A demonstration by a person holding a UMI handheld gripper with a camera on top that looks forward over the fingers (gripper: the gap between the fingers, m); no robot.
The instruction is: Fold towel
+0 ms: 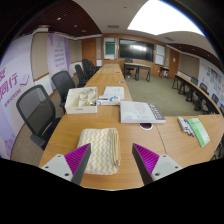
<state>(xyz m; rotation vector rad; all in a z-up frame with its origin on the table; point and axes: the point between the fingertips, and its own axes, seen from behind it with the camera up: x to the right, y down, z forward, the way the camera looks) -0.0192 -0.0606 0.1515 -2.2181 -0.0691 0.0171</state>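
Observation:
A cream towel (100, 149) with a faint zigzag pattern lies folded into a rectangle on the wooden table (140, 135), just ahead of my left finger. My gripper (112, 160) is open and empty, held above the table's near edge. The purple pad of the left finger (78, 160) overlaps the towel's near left corner in the view; the right finger (147, 159) is apart from the towel, over bare wood.
Beyond the towel lie a laptop (137, 112), a white bundle of papers or cloth (81, 98), a paper sheet (113, 92) and a green booklet (198, 130). Black office chairs (40, 110) line the table's left side. The long table runs to a screen (135, 50).

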